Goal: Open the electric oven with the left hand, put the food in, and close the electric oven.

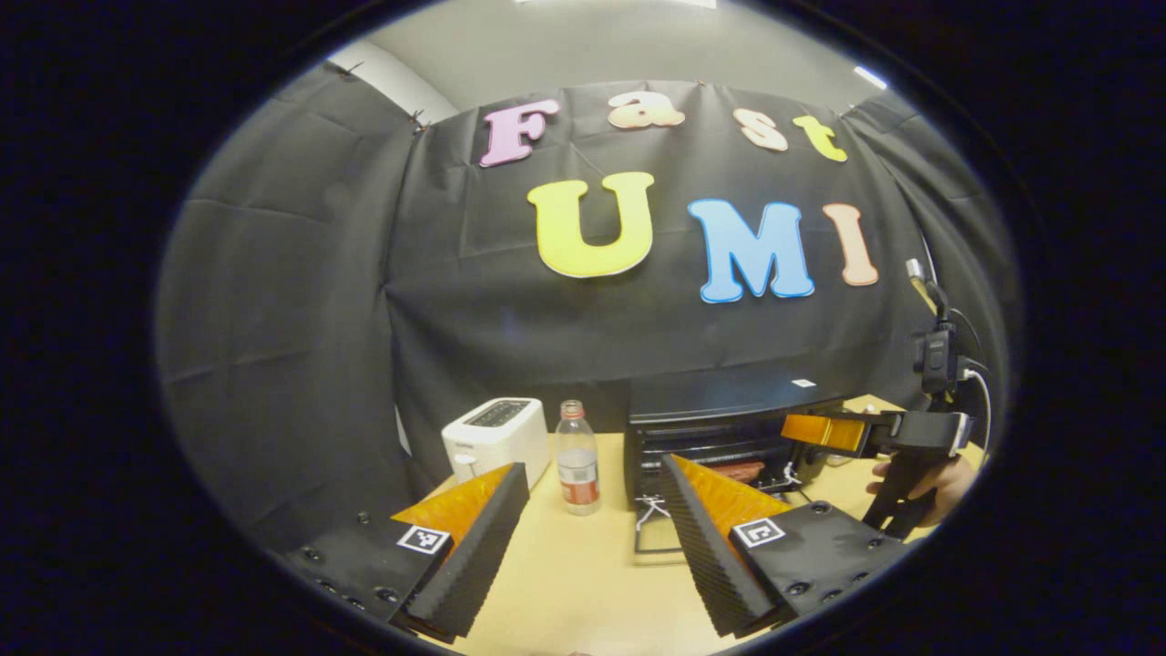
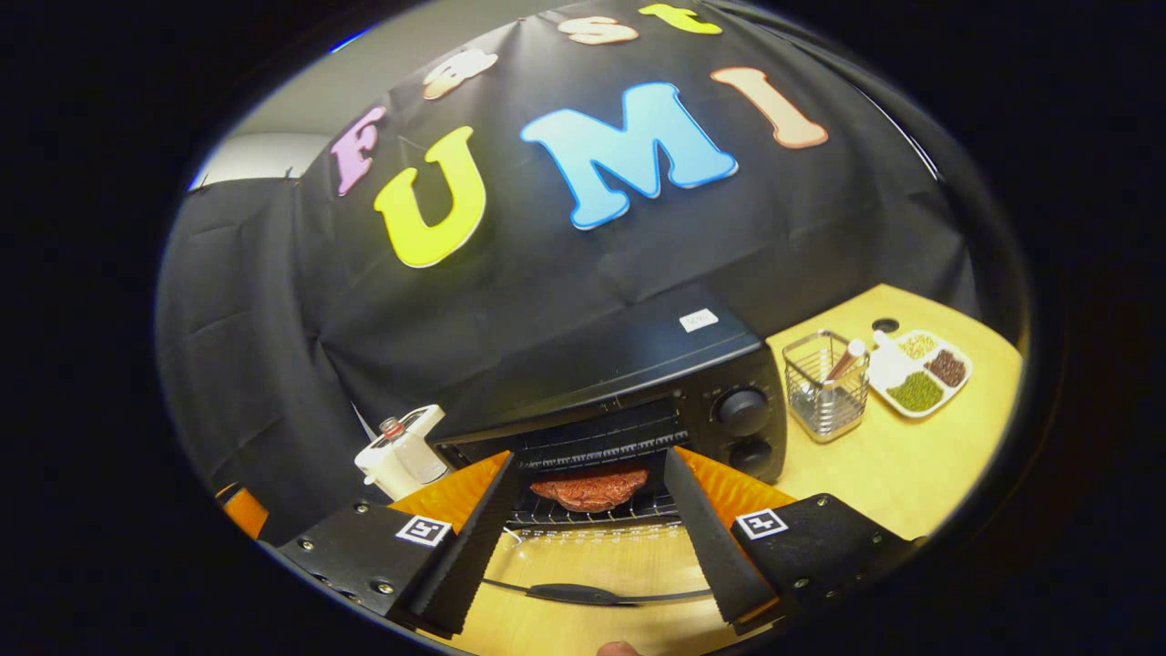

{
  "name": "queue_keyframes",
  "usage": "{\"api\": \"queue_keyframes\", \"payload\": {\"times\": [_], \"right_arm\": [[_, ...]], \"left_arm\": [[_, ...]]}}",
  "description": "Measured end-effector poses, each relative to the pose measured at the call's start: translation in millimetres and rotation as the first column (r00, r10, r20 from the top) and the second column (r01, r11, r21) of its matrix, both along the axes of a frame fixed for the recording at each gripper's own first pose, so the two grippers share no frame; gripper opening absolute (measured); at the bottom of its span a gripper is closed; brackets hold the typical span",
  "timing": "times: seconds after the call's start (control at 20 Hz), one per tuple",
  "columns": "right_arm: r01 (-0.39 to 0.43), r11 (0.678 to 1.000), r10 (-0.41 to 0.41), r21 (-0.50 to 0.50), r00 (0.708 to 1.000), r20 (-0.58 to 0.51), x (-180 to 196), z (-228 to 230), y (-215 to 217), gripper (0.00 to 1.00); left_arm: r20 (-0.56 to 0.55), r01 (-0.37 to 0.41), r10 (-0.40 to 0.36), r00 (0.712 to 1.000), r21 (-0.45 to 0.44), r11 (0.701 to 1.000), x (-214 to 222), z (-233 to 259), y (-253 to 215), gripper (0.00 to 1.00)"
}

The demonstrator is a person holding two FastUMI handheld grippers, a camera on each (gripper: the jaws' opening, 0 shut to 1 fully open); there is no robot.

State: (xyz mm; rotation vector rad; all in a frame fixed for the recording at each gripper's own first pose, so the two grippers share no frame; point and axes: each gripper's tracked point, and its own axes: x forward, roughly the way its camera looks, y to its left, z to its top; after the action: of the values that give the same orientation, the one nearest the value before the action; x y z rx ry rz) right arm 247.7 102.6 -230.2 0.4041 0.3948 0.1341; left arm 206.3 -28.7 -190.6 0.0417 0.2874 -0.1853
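The black electric oven (image 1: 720, 415) stands on the table with its glass door (image 2: 583, 594) folded down flat. Inside, a reddish-brown piece of food (image 2: 590, 489) lies on the wire rack, also visible as a red patch of food (image 1: 742, 471). My right gripper (image 2: 592, 460) is open just in front of the oven mouth, nothing between its fingers. From the left gripper view that right gripper (image 1: 820, 430) reaches toward the oven's front, held by a hand (image 1: 938, 483). My left gripper (image 1: 594, 465) is open and empty, back from the oven and left of the door.
A white toaster (image 1: 496, 437) and a clear bottle (image 1: 577, 458) with a red label stand left of the oven. To its right are a wire basket (image 2: 826, 387) and a white divided dish (image 2: 920, 372) of beans. Bare wooden table (image 1: 565, 583) lies before me.
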Motion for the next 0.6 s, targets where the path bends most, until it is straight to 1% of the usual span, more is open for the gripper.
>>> {"api": "queue_keyframes", "payload": {"times": [0.1, 0.2, 0.25, 0.3, 0.4, 0.5, 0.55, 0.6], "right_arm": [[0.001, 0.999, 0.001, -0.053, 1.0, 0.03, -15.4, 9.2, -12.0, 0.98], [0.012, 0.996, -0.008, -0.094, 0.999, 0.042, -32.7, 15.2, -24.1, 0.98], [0.022, 0.993, -0.017, -0.118, 0.999, 0.047, -43.0, 15.4, -28.8, 0.98], [0.036, 0.989, -0.028, -0.146, 0.998, 0.057, -51.9, 18.7, -36.8, 0.98], [0.063, 0.977, -0.048, -0.205, 0.996, 0.077, -68.4, 25.7, -50.8, 0.98], [0.069, 0.968, -0.05, -0.24, 0.995, 0.084, -83.3, 31.0, -58.9, 0.98], [0.07, 0.965, -0.052, -0.251, 0.996, 0.075, -92.4, 30.4, -63.1, 0.98], [0.074, 0.964, -0.057, -0.257, 0.996, 0.073, -98.2, 31.2, -68.8, 0.98]], "left_arm": [[-0.022, 0.032, -0.032, 0.999, 0.004, 0.999, -5.0, -11.7, -16.2, 1.0], [-0.051, 0.067, -0.067, 0.996, 0.001, 0.998, -11.3, -25.4, -33.8, 1.0], [-0.07, 0.086, -0.087, 0.994, -0.004, 0.996, -14.9, -33.8, -43.1, 0.98], [-0.093, 0.103, -0.103, 0.99, -0.011, 0.995, -19.1, -43.6, -51.4, 1.0], [-0.144, 0.126, -0.13, 0.981, -0.034, 0.991, -23.6, -64.0, -67.2, 1.0], [-0.198, 0.143, -0.152, 0.968, -0.059, 0.988, -29.0, -83.2, -81.6, 0.98], [-0.214, 0.148, -0.158, 0.964, -0.062, 0.987, -29.8, -90.9, -87.0, 1.0], [-0.225, 0.158, -0.168, 0.96, -0.062, 0.985, -30.4, -97.9, -92.3, 1.0]]}}
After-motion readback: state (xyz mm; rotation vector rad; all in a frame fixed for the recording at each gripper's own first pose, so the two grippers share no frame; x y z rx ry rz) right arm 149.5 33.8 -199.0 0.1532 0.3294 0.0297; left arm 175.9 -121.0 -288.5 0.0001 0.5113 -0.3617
